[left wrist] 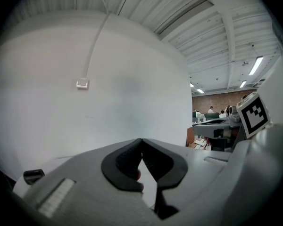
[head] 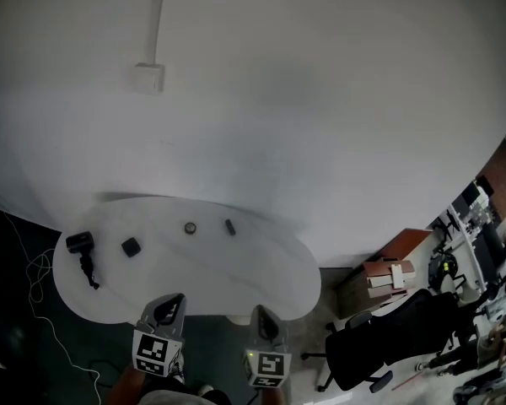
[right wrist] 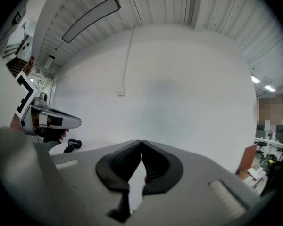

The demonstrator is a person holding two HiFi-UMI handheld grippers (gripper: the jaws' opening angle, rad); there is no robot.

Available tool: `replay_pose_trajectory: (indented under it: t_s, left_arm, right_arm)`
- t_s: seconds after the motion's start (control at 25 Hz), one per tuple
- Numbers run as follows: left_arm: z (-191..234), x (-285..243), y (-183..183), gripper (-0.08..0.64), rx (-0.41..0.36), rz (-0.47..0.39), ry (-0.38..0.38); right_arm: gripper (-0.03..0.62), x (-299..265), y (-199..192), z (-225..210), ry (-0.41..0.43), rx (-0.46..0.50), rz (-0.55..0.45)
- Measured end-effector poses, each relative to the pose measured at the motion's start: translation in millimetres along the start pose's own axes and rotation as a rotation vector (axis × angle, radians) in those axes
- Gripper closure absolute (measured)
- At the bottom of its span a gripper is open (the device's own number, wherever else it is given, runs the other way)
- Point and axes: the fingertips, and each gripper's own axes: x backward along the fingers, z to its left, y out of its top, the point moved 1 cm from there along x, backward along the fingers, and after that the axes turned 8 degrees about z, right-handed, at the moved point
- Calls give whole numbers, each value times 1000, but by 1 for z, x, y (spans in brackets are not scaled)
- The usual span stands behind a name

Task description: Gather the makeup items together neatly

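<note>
**Reader:** What lies on the white kidney-shaped table [head: 261,268]?

**Legend:** Four dark things, in a loose row and well apart from one another. From the left:
- a black handled appliance with a trailing cord [head: 81,245], possibly a small dryer
- a small black square case [head: 131,246]
- a small round pot with a pale top [head: 190,228]
- a short dark cylinder [head: 229,226]

None touches another, so the gathering appears not yet begun.

**Reader:** And the two tools?

**Legend:** The left gripper [head: 175,299] and the right gripper [head: 260,311] hang at the table's near edge, short of every item. Each gripper view shows the dark ribbed pads pressed together at the tips with nothing between them. Both point nearly level toward the white wall [head: 320,99].

**Reader:** How would the step in hand be done well?

**Legend:** The jaws should part before either gripper goes down, and each gripper should tip toward the tabletop. The left gripper is better placed for the square case, the right for the cylinder. Such low items are best pinched across their narrow sides, close to the surface, and lifted rather than dragged. The pot and the cylinder may roll if nudged. A meeting place near the round pot would shorten every carry, with items set just beside one another. The appliance's cord could sweep the smaller pieces, so it merits slow handling.
</note>
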Motion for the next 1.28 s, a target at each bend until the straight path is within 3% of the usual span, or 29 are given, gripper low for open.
replay_pose_trajectory:
  t_s: [0.52, 0.76, 0.96, 1.28]
  left_arm:
    - [63, -70, 10, 549, 11, 5, -83]
    - [82, -94, 13, 549, 7, 10, -87]
    - [99, -113, 16, 549, 23, 25, -33]
    - [132, -139, 15, 549, 102, 52, 156]
  right_arm:
    - [588, -80, 32, 12, -67, 14, 32]
    - [588, -111, 36, 16, -55, 23, 45]
    - [588, -149, 43, 11, 2, 41, 51]
    - [588, -229, 58, 17, 221, 94, 48]
